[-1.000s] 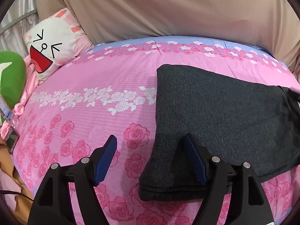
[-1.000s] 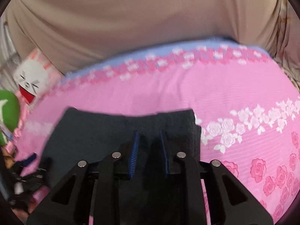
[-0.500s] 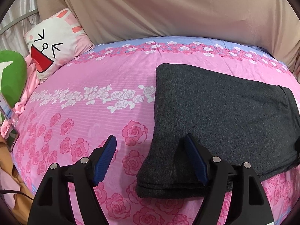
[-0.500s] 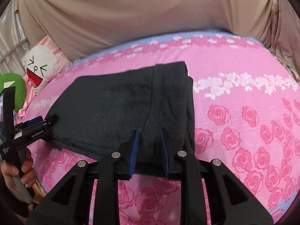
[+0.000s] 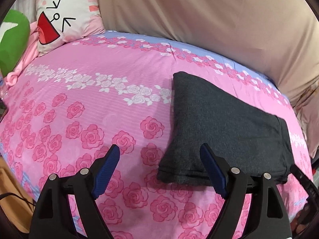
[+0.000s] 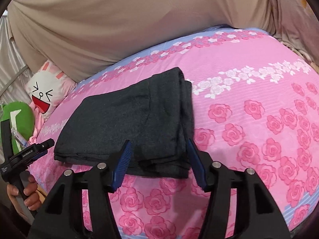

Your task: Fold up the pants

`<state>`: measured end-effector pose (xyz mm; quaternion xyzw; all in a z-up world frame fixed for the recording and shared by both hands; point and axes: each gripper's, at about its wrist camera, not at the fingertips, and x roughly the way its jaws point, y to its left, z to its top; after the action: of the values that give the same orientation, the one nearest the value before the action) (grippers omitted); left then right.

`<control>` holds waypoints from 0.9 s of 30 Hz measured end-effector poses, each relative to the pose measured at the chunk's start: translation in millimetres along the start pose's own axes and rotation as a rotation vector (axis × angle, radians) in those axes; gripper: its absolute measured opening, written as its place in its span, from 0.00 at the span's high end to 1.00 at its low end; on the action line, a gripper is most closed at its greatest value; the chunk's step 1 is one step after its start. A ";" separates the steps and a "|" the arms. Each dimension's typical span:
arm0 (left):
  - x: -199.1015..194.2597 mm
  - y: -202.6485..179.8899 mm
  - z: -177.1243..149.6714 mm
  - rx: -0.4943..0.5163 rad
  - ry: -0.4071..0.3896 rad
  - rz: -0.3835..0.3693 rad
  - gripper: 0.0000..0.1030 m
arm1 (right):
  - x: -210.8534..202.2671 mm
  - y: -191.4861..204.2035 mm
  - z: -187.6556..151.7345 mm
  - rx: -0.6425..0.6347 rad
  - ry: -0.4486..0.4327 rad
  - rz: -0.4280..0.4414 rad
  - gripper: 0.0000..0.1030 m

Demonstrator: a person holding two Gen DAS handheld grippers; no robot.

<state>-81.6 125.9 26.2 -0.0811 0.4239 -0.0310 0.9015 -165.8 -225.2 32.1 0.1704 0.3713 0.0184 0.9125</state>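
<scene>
The dark grey pants (image 5: 225, 131) lie folded into a flat rectangle on the pink rose-print bed (image 5: 99, 107). They also show in the right wrist view (image 6: 131, 123). My left gripper (image 5: 161, 155) is open and empty above the pants' near left corner. My right gripper (image 6: 159, 151) is open and empty above the folded stack's near right edge, clear of the cloth. The left gripper's body (image 6: 28, 155) shows at the left of the right wrist view, held by a hand.
A white bunny-face pillow (image 5: 65, 20) and a green plush (image 5: 12, 39) lie at the bed's left end. A beige sheet (image 5: 199, 20) hangs behind the bed. The bed's near edge (image 6: 259, 215) runs below the grippers.
My right gripper has opened and let go of the pants' edge, then drawn back. The pants now lie flat. My left gripper has lifted back a little and stayed open.
</scene>
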 end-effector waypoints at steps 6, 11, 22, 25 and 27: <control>-20.1 -31.5 -8.5 0.124 -0.043 -0.088 0.22 | 0.1 -11.7 6.7 0.034 0.003 0.014 0.79; -32.3 -91.1 -24.4 0.322 -0.059 -0.233 0.16 | -11.0 -18.3 26.4 0.064 0.020 0.120 0.84; 5.6 -217.9 -48.2 0.604 -0.045 -0.310 0.16 | -21.0 11.7 61.4 0.022 0.005 0.192 1.00; 19.4 -234.2 -54.8 0.639 0.004 -0.292 0.16 | -30.9 -5.0 60.1 0.062 -0.035 0.144 0.97; 15.0 -238.1 -60.9 0.661 -0.010 -0.317 0.16 | -33.8 -13.9 55.0 0.058 -0.025 0.112 0.93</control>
<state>-115.8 -117.8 17.7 0.1497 0.3688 -0.3054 0.8650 -154.0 -260.0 86.9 0.2176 0.3503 0.0567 0.9093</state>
